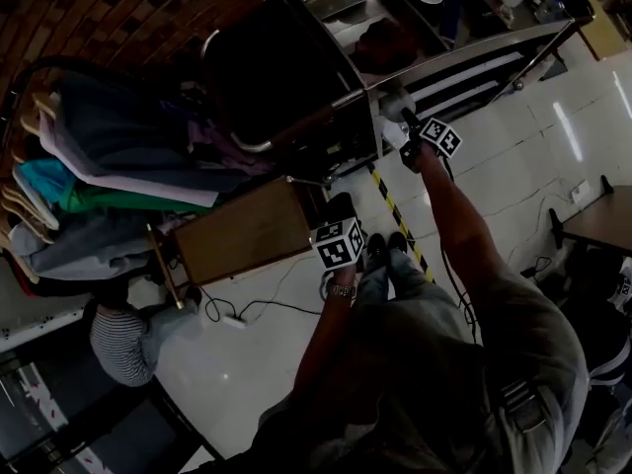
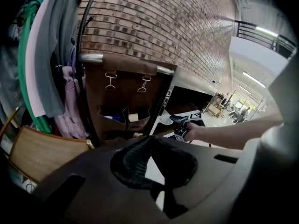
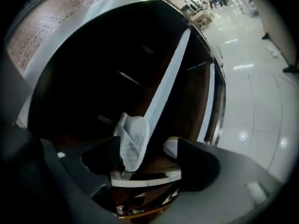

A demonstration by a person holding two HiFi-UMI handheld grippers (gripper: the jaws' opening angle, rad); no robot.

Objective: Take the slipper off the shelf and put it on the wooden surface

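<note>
A white slipper (image 3: 133, 141) stands on its edge on the shelf board (image 3: 149, 177), between the jaws of my right gripper (image 3: 147, 157). It leans by the left jaw, and a gap separates it from the right jaw, so the gripper is open. In the head view the right gripper (image 1: 407, 124) reaches into the shelf unit (image 1: 464, 52) on an outstretched arm. My left gripper (image 2: 152, 139) is shut with nothing in it, and hangs (image 1: 341, 210) just right of the wooden surface (image 1: 247, 230), a brown board low by the floor.
A clothes rack (image 1: 109, 156) full of garments stands left of the board. A person in a striped shirt (image 1: 123, 339) crouches below it. Yellow-black tape (image 1: 395, 215) and cables cross the pale floor. A dark table (image 1: 602, 220) is at far right.
</note>
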